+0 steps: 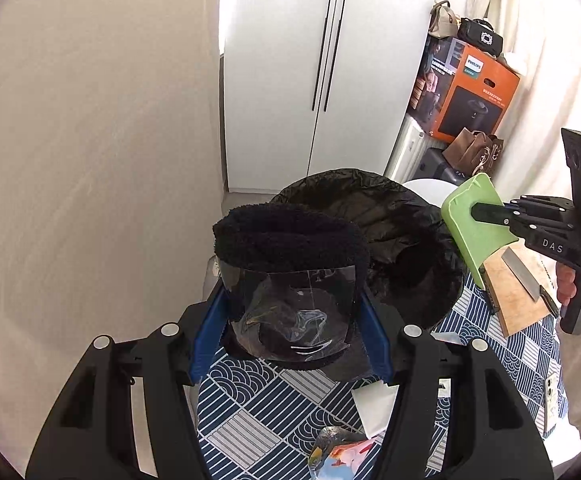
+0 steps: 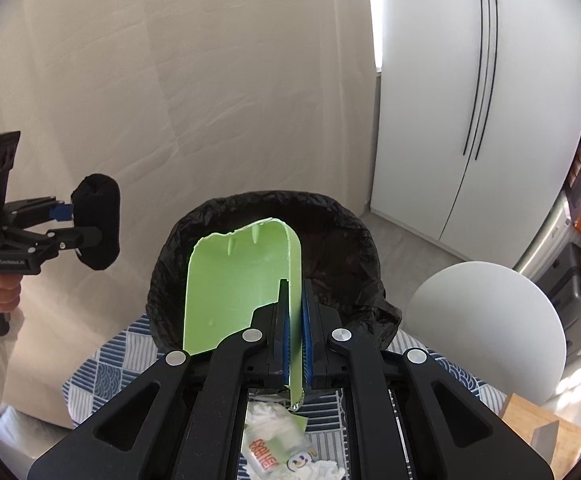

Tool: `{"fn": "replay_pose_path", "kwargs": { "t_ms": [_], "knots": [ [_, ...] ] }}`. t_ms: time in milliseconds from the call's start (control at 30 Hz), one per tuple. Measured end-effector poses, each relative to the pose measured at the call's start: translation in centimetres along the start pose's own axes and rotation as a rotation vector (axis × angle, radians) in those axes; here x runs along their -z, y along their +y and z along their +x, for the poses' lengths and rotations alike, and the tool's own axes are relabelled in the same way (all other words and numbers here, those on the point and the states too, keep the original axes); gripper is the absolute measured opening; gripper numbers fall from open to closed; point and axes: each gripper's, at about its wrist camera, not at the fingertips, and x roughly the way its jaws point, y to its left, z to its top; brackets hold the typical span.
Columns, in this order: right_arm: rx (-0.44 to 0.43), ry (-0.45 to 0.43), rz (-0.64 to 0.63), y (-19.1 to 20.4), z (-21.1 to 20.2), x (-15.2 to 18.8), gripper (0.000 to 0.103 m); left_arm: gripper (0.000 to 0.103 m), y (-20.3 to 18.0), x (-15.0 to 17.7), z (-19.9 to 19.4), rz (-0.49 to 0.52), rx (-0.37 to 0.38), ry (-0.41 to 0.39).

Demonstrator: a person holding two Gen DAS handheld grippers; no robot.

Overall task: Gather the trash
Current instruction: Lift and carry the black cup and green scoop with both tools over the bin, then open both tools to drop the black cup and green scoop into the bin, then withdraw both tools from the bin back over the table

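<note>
Disposal step: the right gripper (image 2: pixel 295 340), fingers clamped on a green plastic tray (image 2: pixel 242 288), and the left gripper (image 1: pixel 290 316), fingers pinching what appears a black fleecy item (image 1: pixel 290 236), hover beside the black-lined bin (image 2: pixel 266 216); next, release over its mouth.

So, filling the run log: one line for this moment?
left gripper: shut on black brush | right gripper: shut on green dustpan | bin: ahead

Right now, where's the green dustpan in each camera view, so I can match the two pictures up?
Left wrist: dustpan at the right edge, held by the right gripper, beside the bin.
Right wrist: dustpan centre frame, its side wall clamped in the jaws, in front of the bin.
Shared landmark: the black-lined bin.
</note>
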Motion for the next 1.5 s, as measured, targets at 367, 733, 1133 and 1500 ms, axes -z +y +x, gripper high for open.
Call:
{"fn": "replay_pose_path", "kwargs": {
  "t_ms": [367, 733, 1133, 1500],
  "knots": [
    [-0.033, -0.006, 0.027, 0.0, 2.9, -1.1, 0.005, 0.061, -3.0, -2.2, 2.8, 0.086, 0.116, 0.007],
    [0.065, -0.005, 0.053, 0.8, 4.1, -1.0, 0.011, 0.072, -4.0, -2.4, 4.7, 0.154, 0.214, 0.032],
    [0.172, -0.042, 0.084, -1.4, -1.4, 2.4, 0.070, 0.097, -2.5, 0.0, 1.6, 0.051, 0.174, -0.009],
    [0.310, -0.006, 0.130, -3.5, -5.2, 7.6, 0.086, 0.097, -3.2, 4.0, -0.7, 0.003, 0.100, 0.034]
  ]
}}
